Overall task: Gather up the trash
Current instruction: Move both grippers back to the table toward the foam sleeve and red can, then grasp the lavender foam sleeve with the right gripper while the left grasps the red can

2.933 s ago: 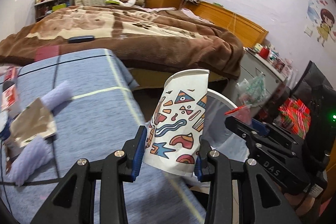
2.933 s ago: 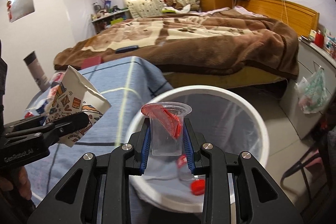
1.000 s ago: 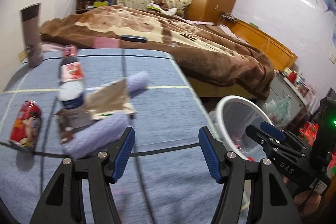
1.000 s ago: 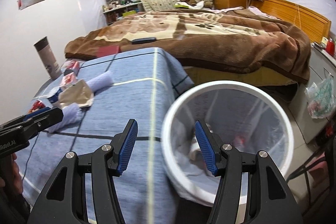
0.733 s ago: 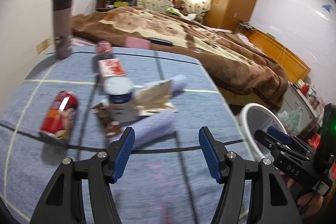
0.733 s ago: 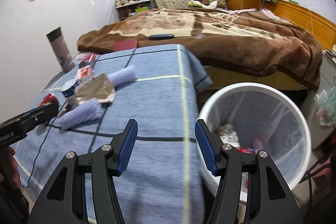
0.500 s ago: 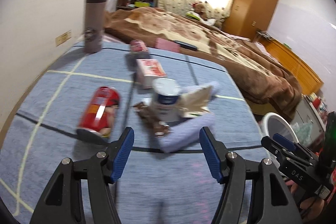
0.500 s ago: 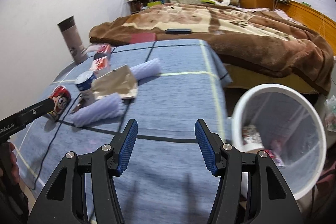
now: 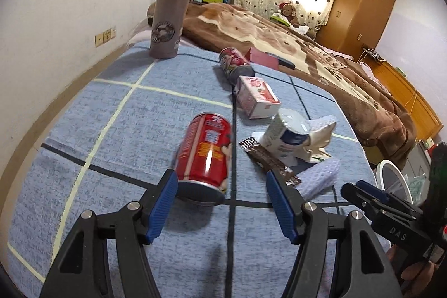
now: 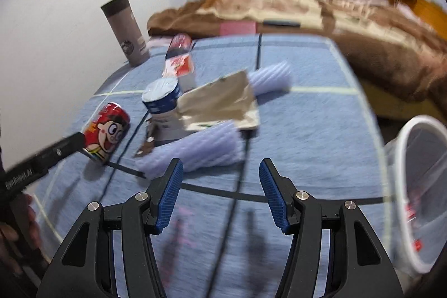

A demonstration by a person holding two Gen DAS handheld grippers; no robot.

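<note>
**Round can may roll from an uneven grip**

The left gripper (image 9: 220,203) has its fingers spread wide and empty. The red cartoon-printed drink can (image 9: 205,155) lies on its side on the blue checked counter (image 9: 117,113), near the left finger. Closing off-centre could roll it left. The right gripper (image 10: 220,196), also wide open and empty, faces the lilac ribbed roll (image 10: 195,152); the white mesh bin (image 10: 402,172) stands far right.

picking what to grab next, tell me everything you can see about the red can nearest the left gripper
The red can looks like shiny metal, printed with a cartoon face, and lies on its side on the blue checked cloth, dark base end toward the left gripper. The gripper's open pads frame that end without touching it. A brown wrapper lies beside it, apart.
</note>
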